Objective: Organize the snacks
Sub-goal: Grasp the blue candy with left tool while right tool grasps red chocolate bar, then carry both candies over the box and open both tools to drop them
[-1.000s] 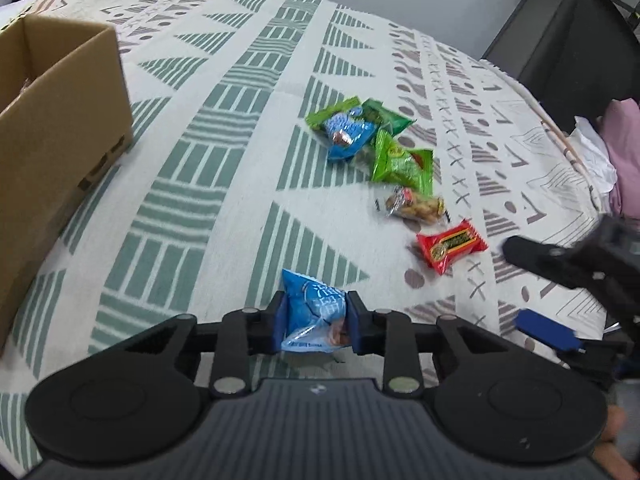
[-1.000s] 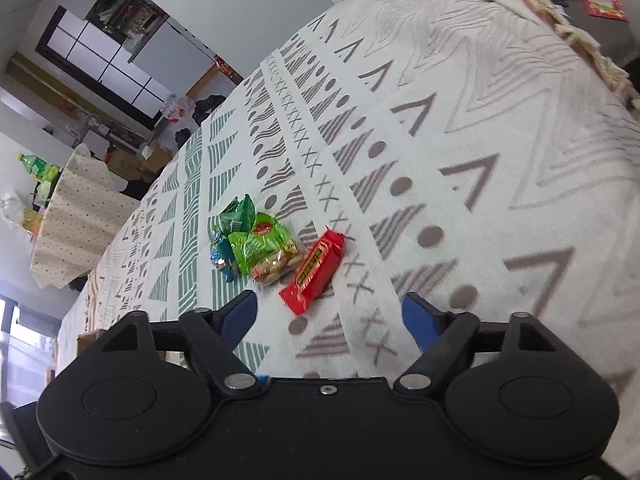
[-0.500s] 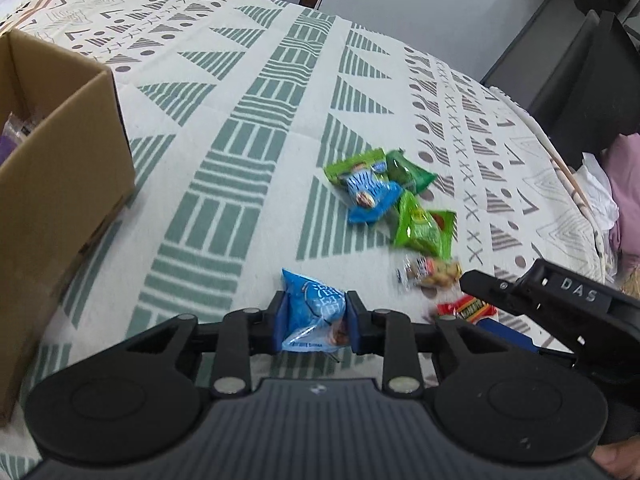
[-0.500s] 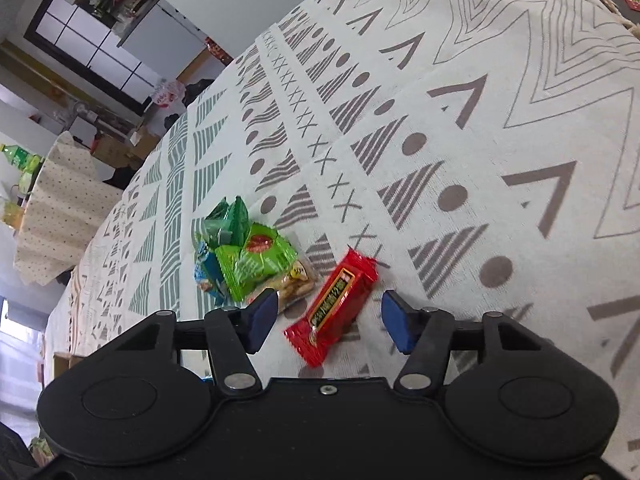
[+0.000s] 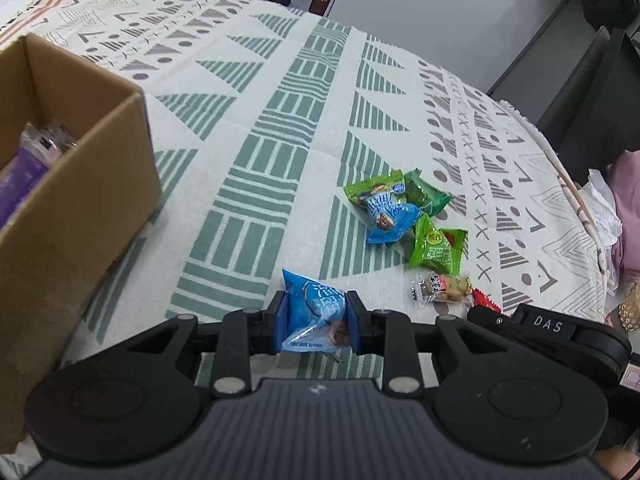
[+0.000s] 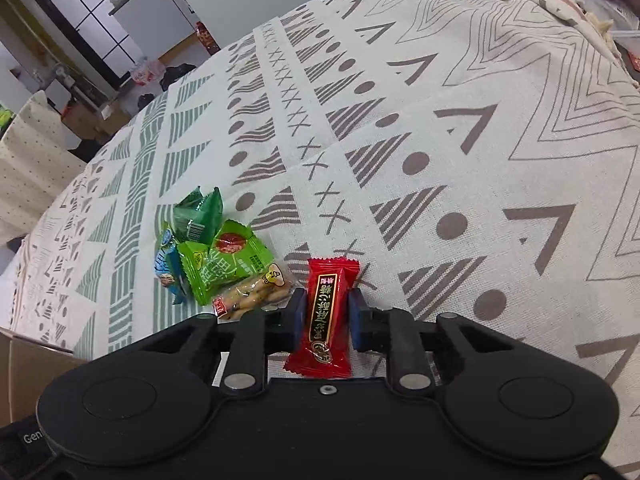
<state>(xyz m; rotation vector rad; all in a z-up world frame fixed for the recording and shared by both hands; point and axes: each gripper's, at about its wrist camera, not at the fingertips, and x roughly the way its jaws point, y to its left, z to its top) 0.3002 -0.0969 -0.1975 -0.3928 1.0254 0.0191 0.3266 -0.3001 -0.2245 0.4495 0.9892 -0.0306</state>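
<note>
My left gripper [image 5: 316,318] is shut on a blue snack packet [image 5: 312,300] and holds it above the patterned cloth, right of the cardboard box [image 5: 80,200]. My right gripper [image 6: 327,314] points down at the cloth. Its jaws are closing on a red snack bar [image 6: 329,292], and both blue pads touch the wrapper's sides. The bar stands lengthwise between the fingers. Just left of it lie a clear packet of peanuts [image 6: 256,292], a light green packet [image 6: 224,262], a dark green packet [image 6: 198,216] and a blue packet [image 6: 166,266].
The open box holds a purple packet [image 5: 20,176]. The loose snack pile [image 5: 394,208] sits mid-cloth, with the right gripper's black housing [image 5: 552,330] beside it. Dark furniture [image 5: 580,112] and pink fabric [image 5: 628,208] lie past the cloth's right edge.
My right gripper came down over the red bar and its jaws closed from wide apart onto it. My left gripper carried the blue packet closer to the box; the box's inside now shows.
</note>
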